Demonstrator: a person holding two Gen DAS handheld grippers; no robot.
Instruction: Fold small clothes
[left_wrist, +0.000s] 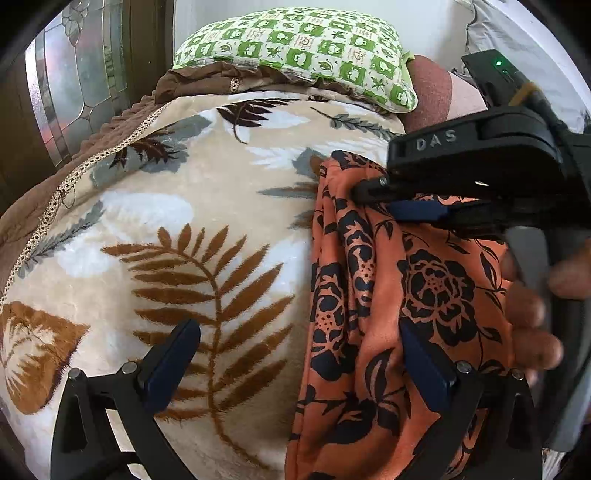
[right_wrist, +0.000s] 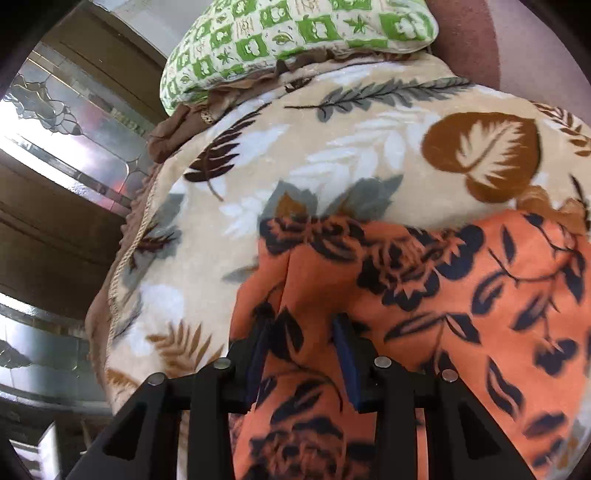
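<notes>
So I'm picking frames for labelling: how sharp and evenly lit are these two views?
Left wrist view: mostly crisp, the orange floral-print garment and beige leaf-print blanket read cleanly, with strong fisheye bending at the rim. Right wrist view: the garment's print is smeared by blur, and the leaded glass door panel glares bright.

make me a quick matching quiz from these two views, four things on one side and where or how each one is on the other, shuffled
Things:
1. left hand-held gripper
2. right hand-held gripper
3. green checked pillow
4. orange floral garment

States or places:
A. at the far end of the bed
B. shut on a fold of cloth
C. lying on the leaf-print blanket
D. open, one finger over blanket, one over cloth

Pairs: 1-D, 2-B, 3-A, 4-C
</notes>
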